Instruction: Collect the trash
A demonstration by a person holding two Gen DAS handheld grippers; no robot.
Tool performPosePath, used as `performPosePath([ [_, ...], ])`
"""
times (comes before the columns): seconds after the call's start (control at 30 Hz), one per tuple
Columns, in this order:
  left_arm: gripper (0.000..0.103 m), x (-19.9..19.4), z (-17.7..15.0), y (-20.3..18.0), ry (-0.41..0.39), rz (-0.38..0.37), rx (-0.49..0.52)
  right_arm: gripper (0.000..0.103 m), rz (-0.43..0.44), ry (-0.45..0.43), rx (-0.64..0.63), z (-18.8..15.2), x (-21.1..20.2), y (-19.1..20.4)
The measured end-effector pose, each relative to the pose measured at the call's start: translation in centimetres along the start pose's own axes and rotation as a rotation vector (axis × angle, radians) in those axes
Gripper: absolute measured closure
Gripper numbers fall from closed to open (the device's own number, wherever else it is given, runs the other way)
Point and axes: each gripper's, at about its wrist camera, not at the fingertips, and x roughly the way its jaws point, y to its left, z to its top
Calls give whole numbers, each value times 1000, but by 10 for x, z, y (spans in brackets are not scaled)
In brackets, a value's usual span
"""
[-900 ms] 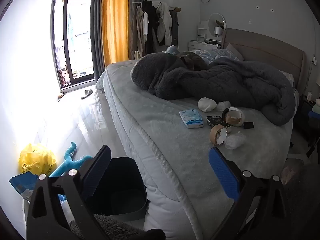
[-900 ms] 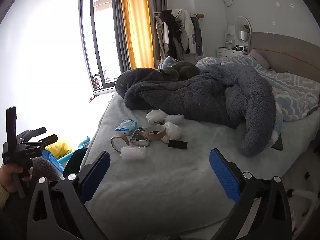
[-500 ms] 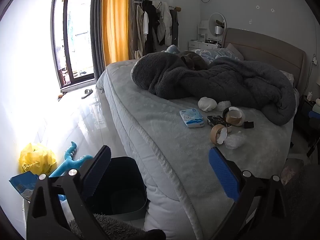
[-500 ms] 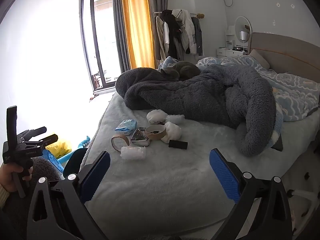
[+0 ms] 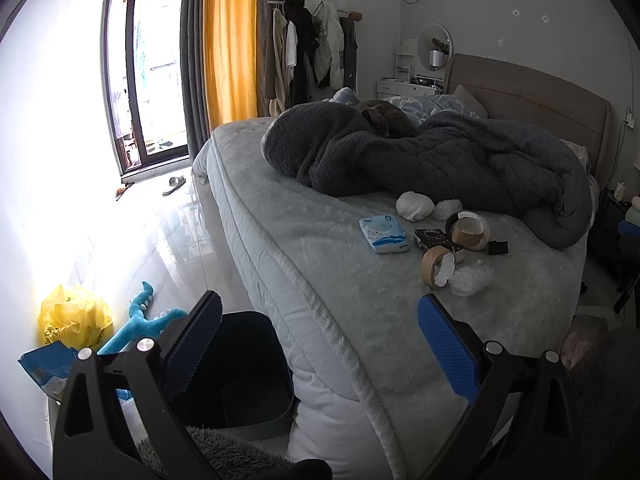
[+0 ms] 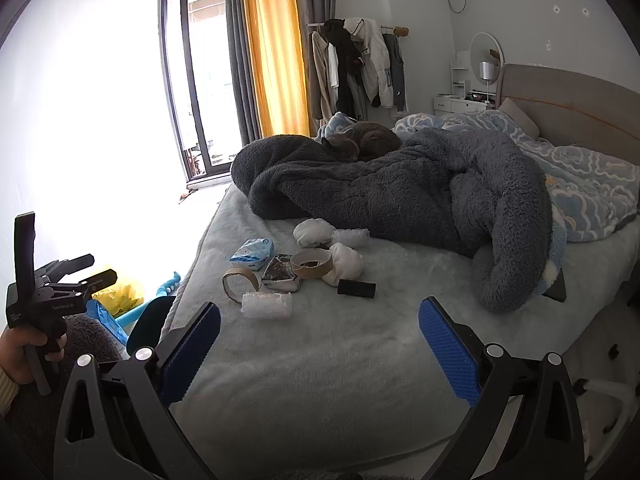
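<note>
We hold both grippers over the near end of the bed (image 6: 320,380), each tilted down toward it. Our left gripper (image 5: 320,344) has its jaws spread as wide as they go, with nothing between the blue pads; below it, on the floor against the mattress side, stands a dark bin (image 5: 248,372). Our right gripper (image 6: 320,344) is likewise fully spread and holds nothing.

The trash lies in a loose cluster on the pale bed cover, well ahead of both grippers. In the right view we see an empty tape roll (image 6: 240,282) standing on edge, a crumpled clear wrap (image 6: 266,304) just in front of it, a dark foil packet (image 6: 282,274), a second cardboard ring (image 6: 311,263) lying partly on that packet, three white wads (image 6: 312,232), and a small black piece (image 6: 356,288) lying apart to the right. A blue tissue pack (image 6: 254,254) sits at the cluster's left edge. Behind it all, a grey fleece blanket (image 6: 400,188) is heaped, and what looks like a cat (image 6: 360,142) is curled on top, though the distance leaves that unsure.

On the floor by the window side we see a yellow bag (image 5: 74,318) and a blue toy (image 5: 148,320). A hand (image 6: 24,352) grips the left gripper's handle at the right view's edge.
</note>
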Motion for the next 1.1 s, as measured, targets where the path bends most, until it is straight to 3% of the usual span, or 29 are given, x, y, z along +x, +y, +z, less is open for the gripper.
performPosePath([
  [1.1,3,4,-1,0,5,-1,1,3,0,0,2,0,0,0],
])
